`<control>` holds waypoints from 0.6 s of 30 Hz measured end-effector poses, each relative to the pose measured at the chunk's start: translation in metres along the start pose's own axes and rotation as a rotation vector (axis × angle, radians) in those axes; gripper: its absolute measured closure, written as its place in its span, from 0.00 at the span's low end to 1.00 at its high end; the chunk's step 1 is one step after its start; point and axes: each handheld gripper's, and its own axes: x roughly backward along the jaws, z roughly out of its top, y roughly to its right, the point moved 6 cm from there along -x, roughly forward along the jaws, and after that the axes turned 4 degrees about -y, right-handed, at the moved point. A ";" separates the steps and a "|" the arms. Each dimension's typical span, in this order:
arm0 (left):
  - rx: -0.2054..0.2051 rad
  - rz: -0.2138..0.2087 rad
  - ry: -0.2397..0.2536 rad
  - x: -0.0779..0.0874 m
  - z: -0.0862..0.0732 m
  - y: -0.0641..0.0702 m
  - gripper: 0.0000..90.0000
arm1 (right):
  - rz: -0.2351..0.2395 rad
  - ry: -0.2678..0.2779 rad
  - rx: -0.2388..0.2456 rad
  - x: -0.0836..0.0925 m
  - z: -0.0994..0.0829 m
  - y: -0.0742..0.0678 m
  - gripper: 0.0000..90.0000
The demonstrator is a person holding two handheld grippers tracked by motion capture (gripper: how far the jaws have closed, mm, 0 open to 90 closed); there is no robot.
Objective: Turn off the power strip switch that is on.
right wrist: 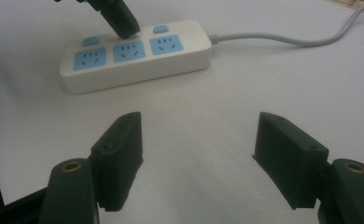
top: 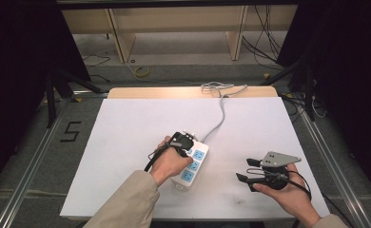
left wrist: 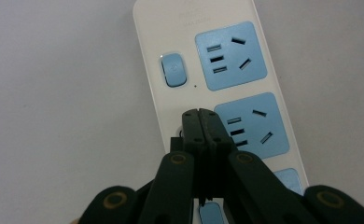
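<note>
We see a white power strip (top: pixel 191 164) lying on the white table (top: pixel 126 142), a bit toward our side, with its grey cord (top: pixel 220 114) running away to the far edge. Our left gripper (left wrist: pixel 202 114) has its jaws squeezed together, holding nothing. That makes one firm tip, and it sits on the middle blue switch (right wrist: pixel 122 33), good for pushing it. Our right gripper (right wrist: pixel 196 140) waits beside the strip, well apart, jaws wide and empty, so it stays out of the way.
</note>
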 end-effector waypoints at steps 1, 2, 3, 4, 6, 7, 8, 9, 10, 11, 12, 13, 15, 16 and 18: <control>0.000 0.000 0.001 0.000 0.000 0.000 1.00 | -0.001 0.001 -0.001 0.000 0.000 0.000 0.36; 0.000 0.000 0.001 0.000 0.000 0.000 1.00 | -0.002 0.001 0.000 0.000 0.000 0.000 0.36; 0.001 -0.001 0.001 0.000 0.000 0.000 1.00 | -0.002 0.001 0.000 0.000 0.000 0.000 0.36; 0.000 -0.001 0.000 0.000 0.000 0.000 1.00 | -0.002 0.002 -0.001 0.000 0.000 0.000 0.36; 0.001 -0.001 0.001 0.000 0.000 0.000 1.00 | -0.001 0.001 -0.002 0.000 0.000 0.000 0.36; 0.001 -0.001 0.001 0.000 0.000 0.000 1.00 | -0.001 0.001 -0.002 0.000 0.000 0.000 0.36; 0.001 0.000 0.001 0.000 0.000 0.000 1.00 | -0.001 0.001 -0.001 0.000 0.000 0.000 0.36; 0.001 0.000 0.001 0.000 0.000 0.000 1.00 | -0.001 0.003 -0.002 0.000 0.000 0.000 0.36; 0.001 0.001 0.001 0.000 0.000 0.000 1.00 | -0.001 0.003 -0.002 0.000 0.000 0.000 0.36; 0.001 0.000 0.001 0.000 0.000 0.000 1.00 | -0.002 0.002 -0.003 0.000 0.000 0.000 0.36; 0.002 -0.001 0.001 0.000 0.000 0.000 1.00 | -0.002 0.002 -0.003 0.000 0.000 0.000 0.36; 0.000 0.000 0.001 0.000 0.000 0.000 1.00 | -0.002 0.002 -0.004 0.000 0.000 0.001 0.36; 0.000 0.000 0.001 0.000 0.000 -0.001 1.00 | -0.002 0.001 -0.004 0.000 0.000 0.001 0.36; -0.001 0.000 0.000 0.000 0.000 0.000 1.00 | -0.001 0.001 -0.004 0.000 0.000 0.000 0.36; -0.001 0.000 0.000 0.000 0.000 0.000 1.00 | -0.001 0.002 -0.003 0.000 0.000 0.000 0.36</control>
